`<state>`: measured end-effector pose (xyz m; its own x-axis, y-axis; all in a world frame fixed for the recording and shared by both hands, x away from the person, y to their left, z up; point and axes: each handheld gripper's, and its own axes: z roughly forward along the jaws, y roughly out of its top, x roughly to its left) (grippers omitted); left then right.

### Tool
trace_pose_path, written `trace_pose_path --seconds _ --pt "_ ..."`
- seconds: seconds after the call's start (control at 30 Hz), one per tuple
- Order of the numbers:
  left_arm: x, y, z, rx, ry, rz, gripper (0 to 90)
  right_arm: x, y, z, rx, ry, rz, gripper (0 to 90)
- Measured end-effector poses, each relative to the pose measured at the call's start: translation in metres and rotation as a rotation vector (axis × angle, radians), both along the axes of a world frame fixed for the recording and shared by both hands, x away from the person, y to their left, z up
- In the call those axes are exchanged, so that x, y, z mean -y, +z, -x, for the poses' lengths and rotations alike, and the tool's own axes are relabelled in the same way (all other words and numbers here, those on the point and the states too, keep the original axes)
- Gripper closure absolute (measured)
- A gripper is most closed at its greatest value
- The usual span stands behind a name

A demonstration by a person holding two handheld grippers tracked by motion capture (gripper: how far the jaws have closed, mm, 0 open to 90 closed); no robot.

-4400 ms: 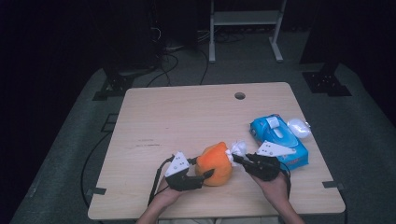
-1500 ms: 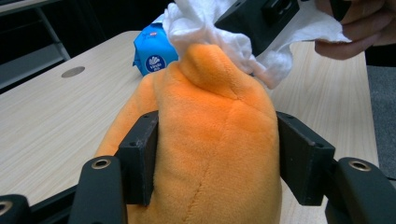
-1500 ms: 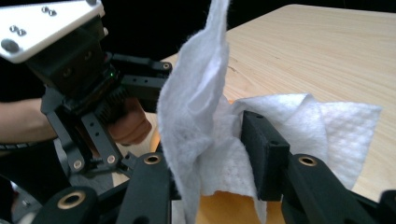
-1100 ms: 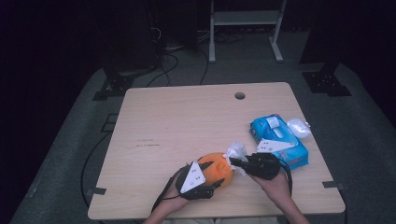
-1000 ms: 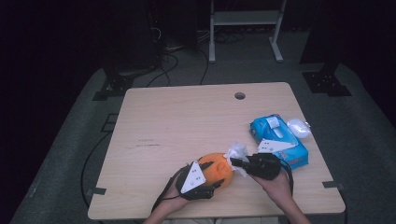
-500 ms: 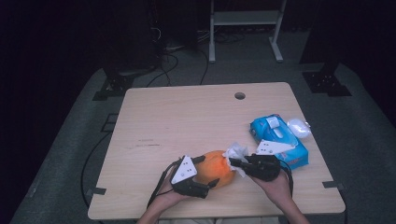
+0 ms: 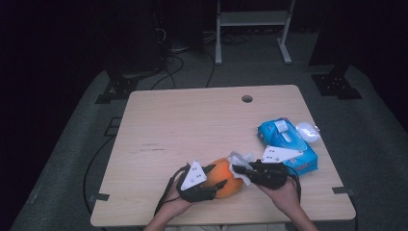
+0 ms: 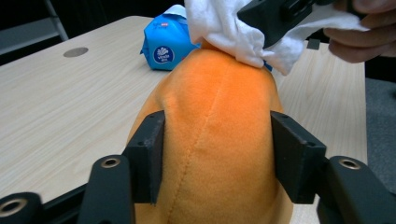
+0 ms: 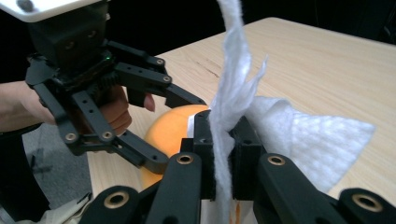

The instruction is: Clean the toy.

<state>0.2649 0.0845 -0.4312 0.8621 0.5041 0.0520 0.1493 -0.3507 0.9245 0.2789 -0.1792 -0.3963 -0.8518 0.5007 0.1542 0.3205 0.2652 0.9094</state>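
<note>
**Wipe may slip off the plush ball**

The left tool (image 7: 219, 185) clamps an orange plush ball (image 7: 226, 176) at the near edge of the desk (image 7: 192, 125); in the left gripper view its 2 black jaws press into the ball's sides and dent the fabric. Its jaws have just been closing again after a brief widening, with the ball between them. The right tool (image 7: 239, 170) is closed on a white wipe (image 7: 240, 163), which the right gripper view shows pinched flat between the pads and resting on the top of the ball. A blue wipes pack (image 7: 288, 144) lies well apart to the right, with a small white object (image 7: 308, 131) just beside it.

Risks, as I judge them:

- The ball is soft and rounded. A hard push from the wipe could roll it out of the left jaws, since the grip sits low on its sides.
- The ball lies close to the desk's near edge, so a slip could drop it to the floor.
- The wipe is held by a thin fold; dragging it across plush could tug it free.
- The 2 tools work almost touching, so a wide stroke could knock them together.
</note>
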Motion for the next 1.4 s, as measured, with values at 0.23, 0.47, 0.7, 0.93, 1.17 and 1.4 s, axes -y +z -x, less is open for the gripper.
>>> trace_pose_path --seconds 0.23,0.47,0.7,0.93,1.17,1.4 --pt "-0.008 -0.003 -0.010 -0.043 0.027 0.028 16.4 0.002 -0.002 0.000 0.032 -0.038 0.060 82.5" --pt "0.000 -0.005 -0.007 -0.028 0.017 0.009 27.5 -0.017 0.008 0.013 0.017 0.104 0.028 82.4" --pt "0.001 -0.006 -0.005 -0.026 0.014 0.013 26.8 -0.020 0.007 0.012 0.048 0.034 0.124 72.0" --pt "0.005 -0.006 -0.004 -0.022 0.007 0.007 26.9 -0.015 0.010 0.012 0.120 -0.053 0.170 61.5" --pt "0.013 -0.007 0.001 0.004 -0.026 -0.032 28.9 -0.017 0.002 0.009 0.153 -0.084 0.213 51.8" --pt "0.010 -0.008 -0.003 -0.020 -0.040 -0.018 22.9 -0.016 -0.011 0.000 0.085 -0.067 0.207 61.6"
